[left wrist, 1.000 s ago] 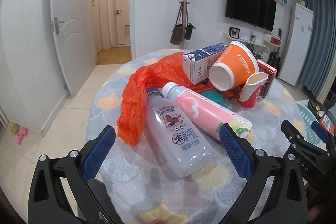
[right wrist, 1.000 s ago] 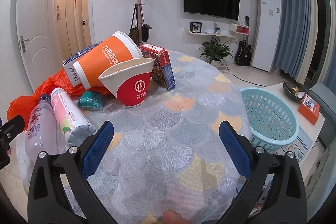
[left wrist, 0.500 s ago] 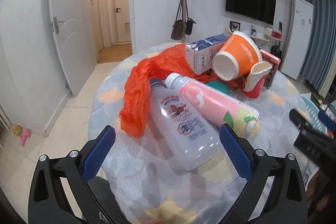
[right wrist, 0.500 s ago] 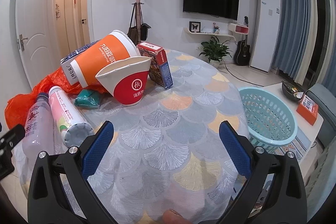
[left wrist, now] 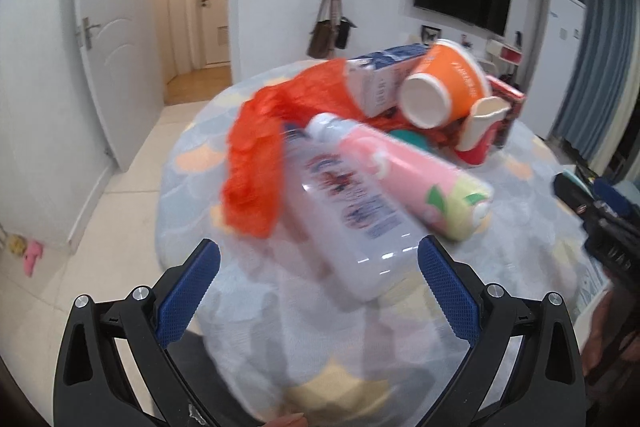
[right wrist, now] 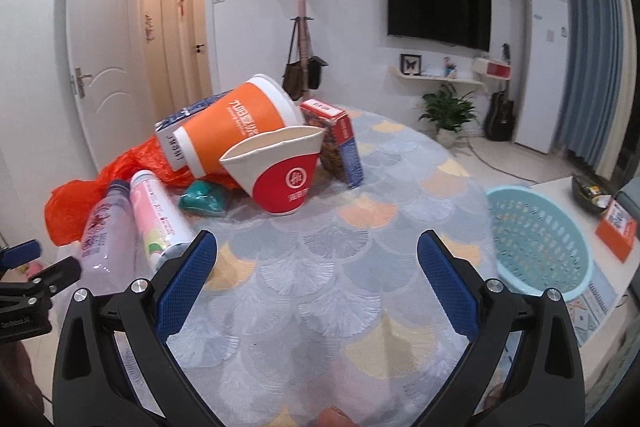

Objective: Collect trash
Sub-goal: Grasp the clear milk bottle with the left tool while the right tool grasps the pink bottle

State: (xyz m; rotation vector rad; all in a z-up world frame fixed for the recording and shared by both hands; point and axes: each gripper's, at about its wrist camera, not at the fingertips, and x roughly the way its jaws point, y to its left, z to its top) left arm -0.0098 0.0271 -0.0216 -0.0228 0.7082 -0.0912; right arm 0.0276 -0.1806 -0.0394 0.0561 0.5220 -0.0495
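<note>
Your left claw [left wrist: 318, 269] hangs with its jaws spread wide and empty before a heap of trash on the round counter [right wrist: 360, 267], the clear bottle [left wrist: 344, 211] lying nearest between its blue pads. Beside it lie a pink bottle [left wrist: 408, 179], an orange plastic bag [left wrist: 256, 163], a milk carton [left wrist: 380, 83], an orange cup [left wrist: 444, 83] and a red-and-white cup [left wrist: 480, 131]. Your right claw [right wrist: 316, 273] is likewise released, holding nothing, over bare counter.

The step in hand looks like the first pick. Nothing appears collected. The next move likely calls for sliding the left jaws around the clear bottle's body and closing across its width; it lies on its side and may roll.

The right wrist view alone shows the light blue basket [right wrist: 540, 243], empty, off the counter's right edge, the probable destination, plus a teal packet [right wrist: 204, 199] and a snack box [right wrist: 340, 147] plainly. The left view is blurred but shows the bottles' position against the pads.
</note>
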